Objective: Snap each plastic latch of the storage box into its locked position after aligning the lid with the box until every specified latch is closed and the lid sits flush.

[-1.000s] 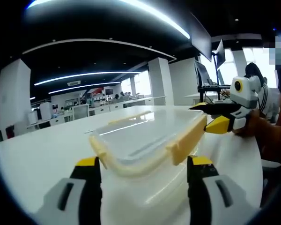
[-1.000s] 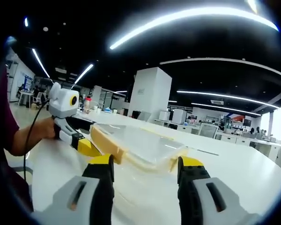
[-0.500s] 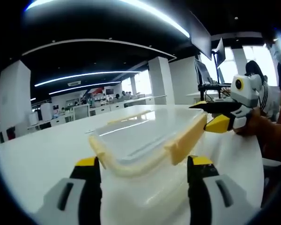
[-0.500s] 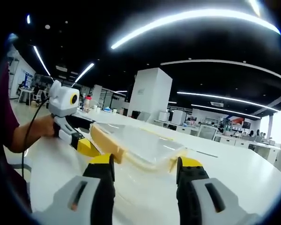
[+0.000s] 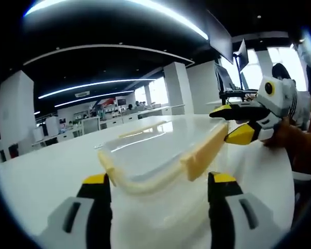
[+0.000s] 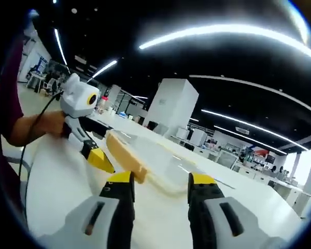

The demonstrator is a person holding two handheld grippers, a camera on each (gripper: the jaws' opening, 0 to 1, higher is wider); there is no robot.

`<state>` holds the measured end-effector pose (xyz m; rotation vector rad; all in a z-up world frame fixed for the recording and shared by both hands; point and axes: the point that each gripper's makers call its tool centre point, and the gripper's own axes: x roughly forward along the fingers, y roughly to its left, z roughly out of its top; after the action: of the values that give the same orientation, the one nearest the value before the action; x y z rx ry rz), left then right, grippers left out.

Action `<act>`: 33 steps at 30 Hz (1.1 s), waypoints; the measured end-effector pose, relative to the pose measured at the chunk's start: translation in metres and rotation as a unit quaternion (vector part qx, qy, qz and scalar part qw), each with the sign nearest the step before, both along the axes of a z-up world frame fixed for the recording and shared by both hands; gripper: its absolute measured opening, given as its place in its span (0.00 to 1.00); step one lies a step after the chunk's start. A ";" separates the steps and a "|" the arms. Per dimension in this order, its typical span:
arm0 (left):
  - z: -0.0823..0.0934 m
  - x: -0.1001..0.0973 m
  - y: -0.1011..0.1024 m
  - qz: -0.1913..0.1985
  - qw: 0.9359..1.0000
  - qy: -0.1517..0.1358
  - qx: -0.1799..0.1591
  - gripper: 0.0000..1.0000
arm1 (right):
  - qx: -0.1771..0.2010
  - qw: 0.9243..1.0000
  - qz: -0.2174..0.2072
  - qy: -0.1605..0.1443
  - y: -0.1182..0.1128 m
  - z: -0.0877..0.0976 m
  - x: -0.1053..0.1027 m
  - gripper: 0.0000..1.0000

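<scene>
Latches [image 5: 205, 150] on the storage box [image 5: 160, 176] stand unlocked; right gripper [image 5: 237, 124] (fingers parted) nears one, seemingly to press it, left gripper [image 5: 158, 184] spread open beside the box.

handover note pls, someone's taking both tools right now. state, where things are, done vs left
Left tool: open, straddling the near corner of the storage box.
Right tool: open, at the box's opposite side; seen from the left gripper view, its tips bracket a raised latch.
Box sits on the white table, lid on top.
Done: lid placed on box.
Left: the yellow latches in view stick out unsnapped; press each down, then check flushness.
</scene>
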<state>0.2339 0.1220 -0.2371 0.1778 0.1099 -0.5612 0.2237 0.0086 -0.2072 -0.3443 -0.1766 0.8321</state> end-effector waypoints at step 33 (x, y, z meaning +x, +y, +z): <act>0.004 -0.002 0.003 -0.034 0.999 0.004 -0.039 0.77 | -0.006 1.000 0.005 0.001 0.000 -0.002 -0.003 0.41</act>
<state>0.2321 0.1252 -0.2335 0.1031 0.0895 -0.6337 0.2209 0.0083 -0.2093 -0.3538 -0.1710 0.8429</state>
